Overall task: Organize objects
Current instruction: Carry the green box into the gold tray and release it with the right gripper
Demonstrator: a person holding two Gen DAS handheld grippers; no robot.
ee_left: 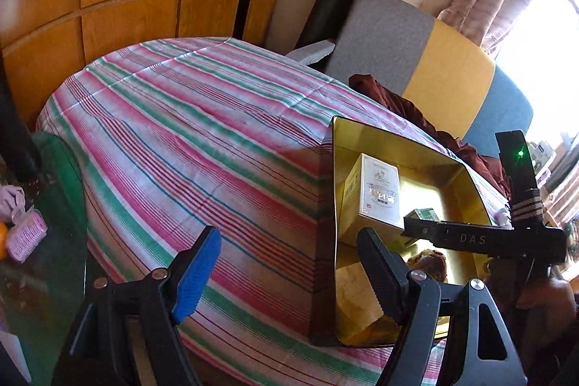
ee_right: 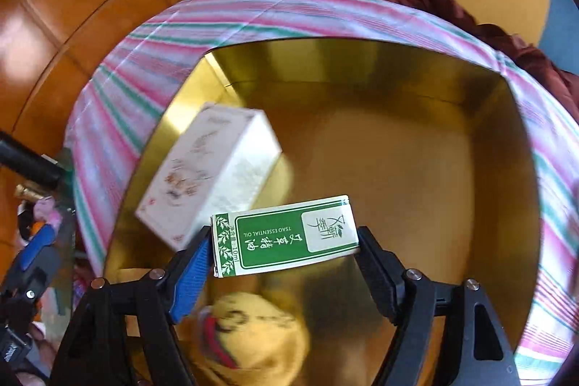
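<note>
Inside the gold box (ee_right: 416, 169), the right and far floor lies bare; a white carton (ee_right: 210, 169) crowds its left wall, a yellow pouch (ee_right: 253, 331) the near edge.

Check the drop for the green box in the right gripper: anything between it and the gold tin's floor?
Nothing visible blocks it. The right gripper holds the green box over the gold tin. The white box lies to its left and a yellow pouch sits nearer the camera; bare floor lies ahead and right.

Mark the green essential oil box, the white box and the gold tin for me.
green essential oil box (ee_right: 286, 236), right wrist view, green label face.
white box (ee_right: 213, 176), right wrist view, top face.
gold tin (ee_right: 416, 176), right wrist view, bare floor.
</note>
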